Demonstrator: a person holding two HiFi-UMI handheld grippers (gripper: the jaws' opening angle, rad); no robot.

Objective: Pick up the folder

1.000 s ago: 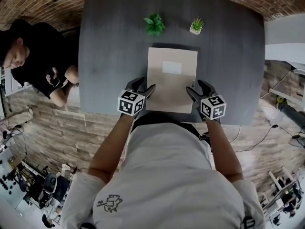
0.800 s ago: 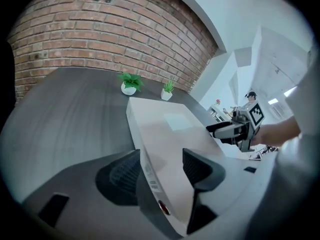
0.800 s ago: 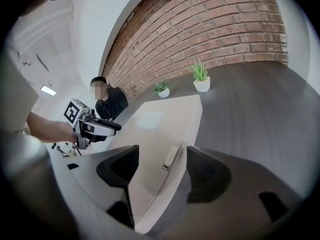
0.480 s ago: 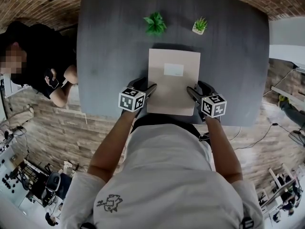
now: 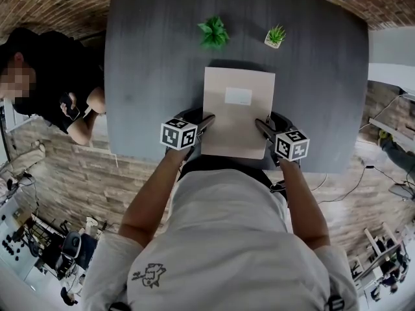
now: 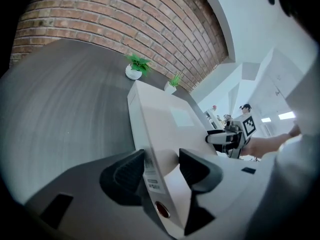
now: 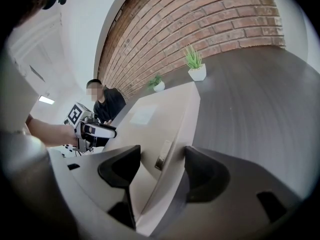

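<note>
A beige folder (image 5: 237, 112) with a white label lies flat on the dark grey table (image 5: 149, 57), near its front edge. My left gripper (image 5: 200, 120) straddles the folder's left spine edge (image 6: 150, 149). Its jaws are closing, one beside the spine and one over the cover, with a gap still showing. My right gripper (image 5: 266, 123) straddles the right edge (image 7: 167, 149), which carries a metal clasp. Its jaws are closing too, and neither pad presses on the folder. Each gripper view shows the other gripper across the folder: the right one (image 6: 232, 136) and the left one (image 7: 90, 129).
Two small potted plants (image 5: 213, 32) (image 5: 275, 36) stand behind the folder near the table's far edge. A person in black (image 5: 58, 76) sits past the table's left side. A brick wall runs behind the table.
Both grippers have sunk a little onto the folder's side edges, and the left one has rolled slightly. The folder has not moved.
</note>
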